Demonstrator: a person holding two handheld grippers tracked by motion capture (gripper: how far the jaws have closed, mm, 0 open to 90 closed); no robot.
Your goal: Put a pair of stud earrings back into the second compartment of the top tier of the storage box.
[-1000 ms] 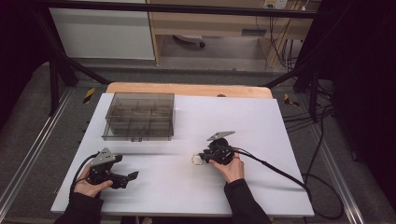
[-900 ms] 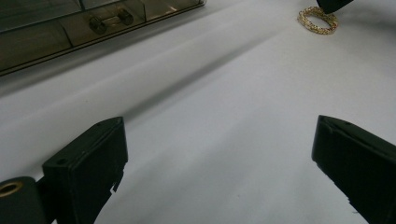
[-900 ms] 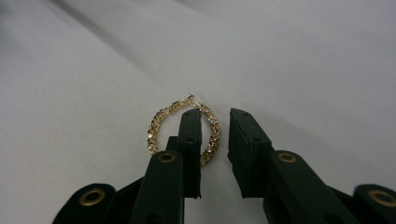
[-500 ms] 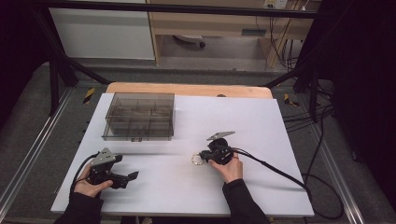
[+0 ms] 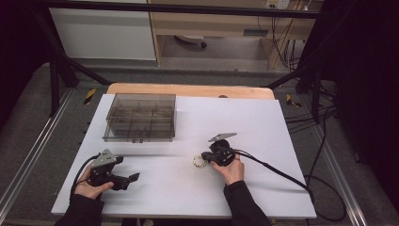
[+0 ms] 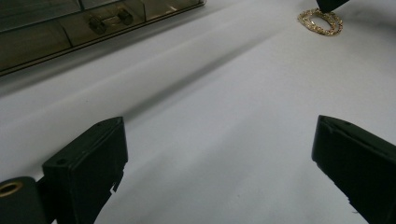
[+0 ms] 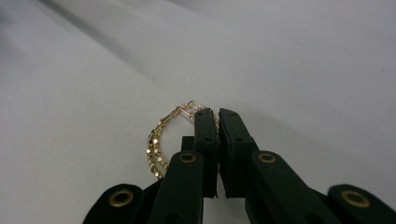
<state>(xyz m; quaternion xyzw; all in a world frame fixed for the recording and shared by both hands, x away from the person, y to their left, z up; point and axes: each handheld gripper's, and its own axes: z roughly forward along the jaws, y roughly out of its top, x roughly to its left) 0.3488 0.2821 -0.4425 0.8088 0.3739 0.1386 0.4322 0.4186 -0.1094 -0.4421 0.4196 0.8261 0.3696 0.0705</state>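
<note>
Gold chain bracelet (image 7: 161,140), a small loop of sparkling links, lies on the white table sheet (image 5: 263,117) just right of centre in the high view, and the right gripper (image 7: 217,114) has just been closing on it: in the right gripper view the two black jaws stand nearly together with the near side of the loop caught between them by the clasp. So the pinch is on, but it is a thin bite on a limp chain, and I'd judge the safe play is a straight, slow lift, keeping the jaws squeezed so the links cannot slide out sideways, and watching that the free part of the loop hangs clear instead of dragging. The left gripper (image 5: 123,179) sits at the lower left of the high view, jaws wide apart with nothing between them, resting low over the sheet; its own view looks across bare white surface toward the bracelet at the upper right. The smoky clear plastic organiser box with compartments (image 5: 140,117) stands at the upper left of the sheet, well apart from both grippers. Between bracelet and box the sheet is open, so a carry up and to the left looks unobstructed; the black cable (image 5: 277,170) trails away to the lower right, near the sheet's edge, and wants slack.
</note>
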